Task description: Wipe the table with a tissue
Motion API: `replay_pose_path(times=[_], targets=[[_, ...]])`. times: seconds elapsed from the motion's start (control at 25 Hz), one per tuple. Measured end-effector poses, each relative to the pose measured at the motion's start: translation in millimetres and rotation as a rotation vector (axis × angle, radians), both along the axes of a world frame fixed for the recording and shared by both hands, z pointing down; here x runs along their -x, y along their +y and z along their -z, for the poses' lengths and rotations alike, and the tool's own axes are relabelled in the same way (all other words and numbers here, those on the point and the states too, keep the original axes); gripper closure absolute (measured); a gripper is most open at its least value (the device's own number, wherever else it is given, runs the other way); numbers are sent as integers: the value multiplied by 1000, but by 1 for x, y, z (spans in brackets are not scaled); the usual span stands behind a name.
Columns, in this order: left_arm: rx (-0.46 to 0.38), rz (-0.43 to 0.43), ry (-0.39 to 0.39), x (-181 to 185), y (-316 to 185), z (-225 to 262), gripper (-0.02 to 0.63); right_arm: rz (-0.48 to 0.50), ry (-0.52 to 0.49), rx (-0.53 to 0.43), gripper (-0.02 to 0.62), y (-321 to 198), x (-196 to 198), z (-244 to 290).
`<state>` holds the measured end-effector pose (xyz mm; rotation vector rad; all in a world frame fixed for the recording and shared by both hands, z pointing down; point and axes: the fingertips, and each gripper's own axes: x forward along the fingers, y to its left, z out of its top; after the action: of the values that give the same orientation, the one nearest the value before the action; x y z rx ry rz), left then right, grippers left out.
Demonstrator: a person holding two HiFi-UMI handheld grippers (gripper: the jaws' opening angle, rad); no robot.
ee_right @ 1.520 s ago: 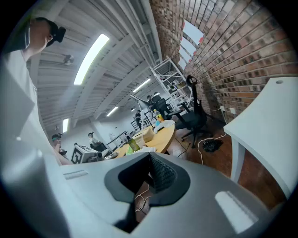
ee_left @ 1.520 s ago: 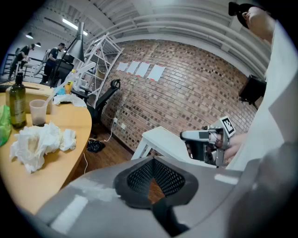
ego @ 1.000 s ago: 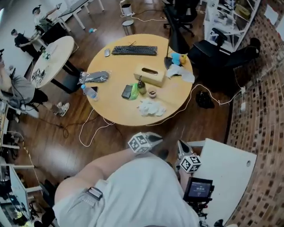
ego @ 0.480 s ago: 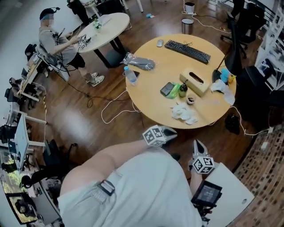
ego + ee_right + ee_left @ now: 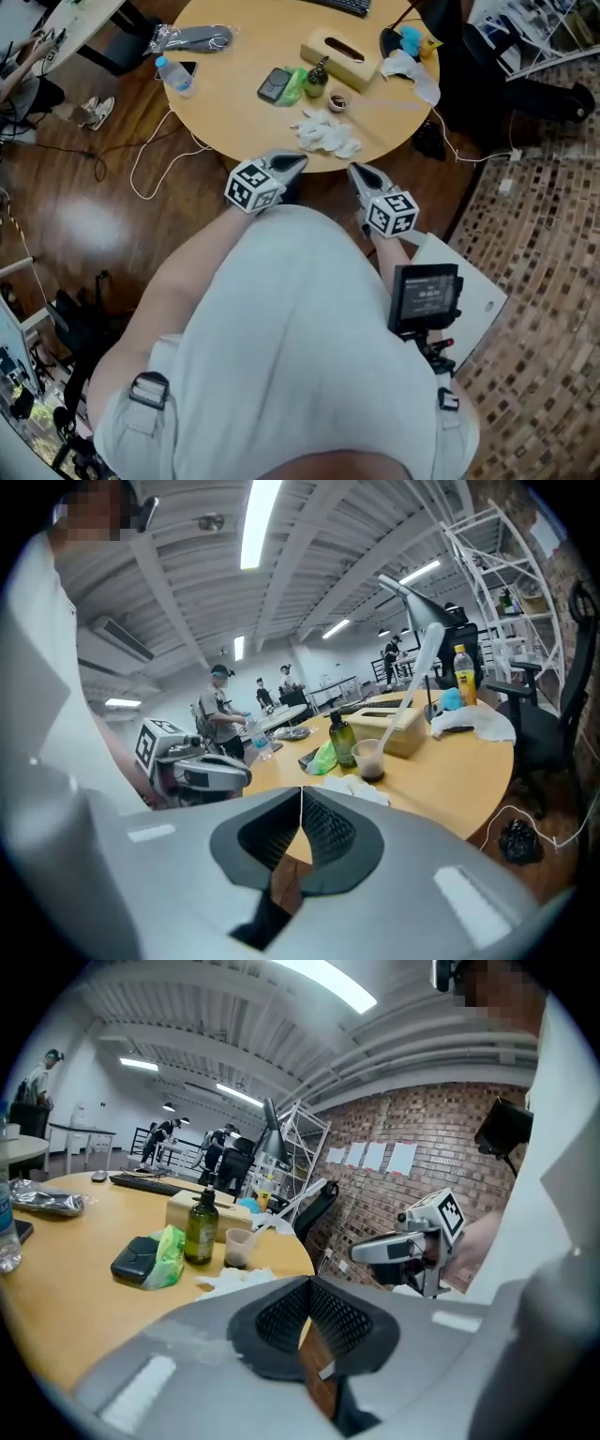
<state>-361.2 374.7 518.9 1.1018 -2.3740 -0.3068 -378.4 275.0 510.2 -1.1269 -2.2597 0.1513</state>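
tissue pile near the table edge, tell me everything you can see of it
The tissue pile is white, crumpled soft paper: several loose wads bunched into a low, irregular heap. It lies on the round wooden table, close to the near edge, just this side of a small cup and a green bottle. Only the tabletop appears to touch it.

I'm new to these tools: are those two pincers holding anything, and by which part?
Nothing is held. The left gripper and the right gripper are both shut and empty; the crumpled tissue lies on the table, apart from both.
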Motion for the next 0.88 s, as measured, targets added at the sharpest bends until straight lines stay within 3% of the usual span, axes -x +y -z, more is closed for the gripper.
replay_pose_path(times=[0.08, 0.16, 0.32, 0.44, 0.68, 0.8, 0.88], targets=[[-20, 26, -2, 3, 9, -1, 601, 72, 21, -68, 581, 14, -3, -12], [-47, 52, 4, 2, 18, -4, 601, 180, 22, -186, 530, 24, -8, -27], [-70, 95, 13, 0, 47, -14, 601, 459, -140, -508, 452, 48, 0, -51], [-82, 135, 29, -6, 65, -24, 601, 631, -250, -691, 397, 64, 13, -62], [-58, 149, -18, -5, 84, -15, 601, 897, -276, -887, 331, 85, 32, -95], [-40, 150, -29, -4, 88, -10, 601, 1018, -335, -981, 319, 87, 34, -106], [-46, 165, -26, -6, 92, -9, 601, 1094, -385, -1053, 278, 87, 38, -111]])
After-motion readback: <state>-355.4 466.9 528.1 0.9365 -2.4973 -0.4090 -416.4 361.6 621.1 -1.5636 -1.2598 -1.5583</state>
